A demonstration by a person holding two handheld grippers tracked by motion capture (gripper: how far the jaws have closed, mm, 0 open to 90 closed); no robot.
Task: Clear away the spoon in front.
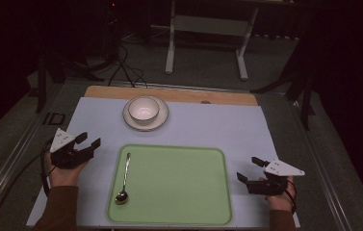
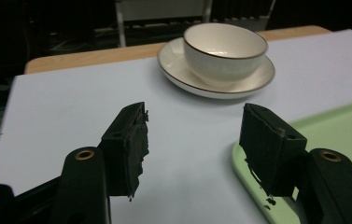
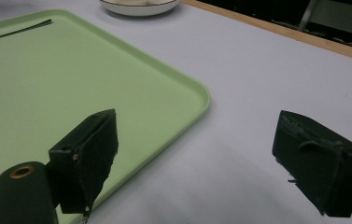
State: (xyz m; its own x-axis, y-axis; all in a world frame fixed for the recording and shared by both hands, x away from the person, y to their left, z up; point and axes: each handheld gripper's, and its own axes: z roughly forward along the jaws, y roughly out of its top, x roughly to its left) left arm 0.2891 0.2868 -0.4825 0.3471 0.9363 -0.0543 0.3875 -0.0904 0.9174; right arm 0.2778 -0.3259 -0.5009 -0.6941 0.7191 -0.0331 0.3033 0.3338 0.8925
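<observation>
A white bowl [image 1: 144, 109] sits on a white saucer [image 1: 162, 120] at the back of the pale mat; in the left gripper view the bowl [image 2: 225, 52] and saucer [image 2: 173, 70] lie ahead of the jaws. A light green tray [image 1: 179, 178] lies at the front with a metal spoon [image 1: 124, 178] along its left side. My left gripper [image 1: 88, 139] is left of the tray, open, nothing between its jaws. My right gripper [image 1: 249, 168] is right of the tray, open and empty. In the right gripper view the tray's corner [image 3: 183, 93] lies under the left jaw.
The pale mat [image 1: 217, 125] covers a wooden table whose bare strip [image 1: 227, 97] shows at the back. Beyond it stand a white metal frame [image 1: 208, 29] and cables [image 1: 126, 72] on a dark floor.
</observation>
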